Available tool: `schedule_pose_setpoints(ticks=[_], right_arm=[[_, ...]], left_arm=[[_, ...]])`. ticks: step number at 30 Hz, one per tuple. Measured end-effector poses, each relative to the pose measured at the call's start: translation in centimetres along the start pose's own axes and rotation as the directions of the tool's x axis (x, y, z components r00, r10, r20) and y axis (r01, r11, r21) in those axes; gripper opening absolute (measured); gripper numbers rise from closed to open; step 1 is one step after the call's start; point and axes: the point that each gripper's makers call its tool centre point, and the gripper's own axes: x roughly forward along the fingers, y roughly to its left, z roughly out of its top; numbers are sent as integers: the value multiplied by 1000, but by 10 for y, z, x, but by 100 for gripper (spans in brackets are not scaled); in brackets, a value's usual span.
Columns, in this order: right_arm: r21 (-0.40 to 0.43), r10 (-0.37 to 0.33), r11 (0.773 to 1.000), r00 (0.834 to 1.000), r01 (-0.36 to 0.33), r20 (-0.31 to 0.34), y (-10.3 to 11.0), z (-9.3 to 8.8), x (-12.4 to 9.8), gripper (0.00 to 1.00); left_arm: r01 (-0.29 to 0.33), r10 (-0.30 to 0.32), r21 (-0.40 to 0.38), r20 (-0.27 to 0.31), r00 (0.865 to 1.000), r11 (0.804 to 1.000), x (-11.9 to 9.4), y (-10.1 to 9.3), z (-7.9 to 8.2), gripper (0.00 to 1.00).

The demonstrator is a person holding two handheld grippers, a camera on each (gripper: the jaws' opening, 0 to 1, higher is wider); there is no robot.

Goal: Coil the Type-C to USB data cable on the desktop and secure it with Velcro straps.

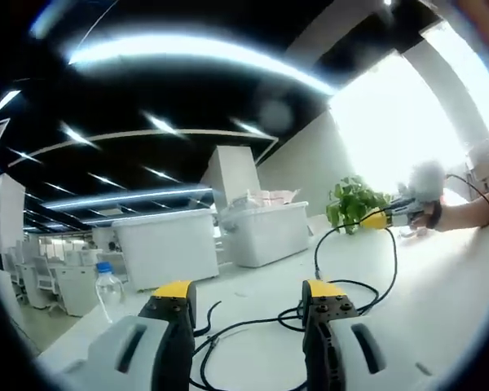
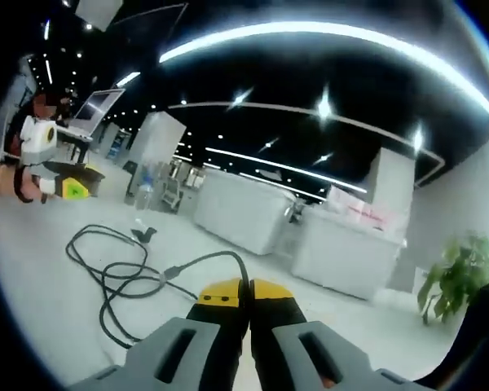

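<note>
The black data cable (image 1: 315, 252) lies in loose loops on the white desktop (image 1: 440, 309). My left gripper (image 1: 248, 289) hovers open just above the loops, with nothing between its yellow-tipped jaws. One strand rises to my right gripper (image 1: 381, 218), held by a hand at the far right. In the right gripper view the cable (image 2: 216, 257) runs up into my right gripper (image 2: 247, 285), whose jaws are shut on it. The left gripper (image 2: 69, 189) shows at the far left there. A small dark piece (image 2: 144, 235), perhaps the strap, lies beyond the loops.
Two large white storage bins (image 1: 269, 232) stand along the back of the desktop. A potted plant (image 1: 354, 204) sits to their right and a water bottle (image 1: 107, 289) near the left edge. An open laptop (image 2: 94, 110) stands behind the left gripper.
</note>
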Motion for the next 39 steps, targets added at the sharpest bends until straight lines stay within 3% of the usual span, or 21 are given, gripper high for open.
schedule_pose_setpoints(ticks=[5, 11, 18, 21, 26, 29, 33, 35, 39], right_arm=[[-43, 55, 998, 996, -52, 66, 26, 23, -6, 1], [-60, 155, 987, 981, -149, 117, 64, 44, -14, 1], [-49, 266, 964, 954, -261, 138, 100, 51, -21, 1], [-2, 320, 946, 937, -323, 141, 114, 50, -23, 1], [57, 380, 919, 914, -390, 142, 127, 47, -25, 1], [105, 407, 899, 901, -424, 151, 131, 46, -26, 1], [117, 416, 893, 897, -434, 150, 133, 44, -27, 1], [118, 419, 892, 896, -437, 150, 134, 44, -27, 1], [133, 431, 882, 889, -451, 158, 135, 44, -28, 1]], left_arm=[[92, -92, 3, 18, 996, 996, 2, -22, 4, 52], [154, -155, 60, 20, 988, 986, 2, -40, 4, 51], [208, -210, 72, 12, 978, 975, 4, -52, 1, 46], [223, -224, 71, 1, 975, 972, 5, -56, -3, 44], [263, -263, 40, -1, 965, 964, 4, -62, -5, 33], [268, -267, 42, -17, 963, 963, 5, -63, -9, 31], [274, -273, 46, -28, 962, 961, 5, -64, -12, 27], [274, -273, 62, -29, 962, 960, 4, -64, -12, 16], [279, -278, 71, -28, 960, 958, 4, -65, -11, 15]])
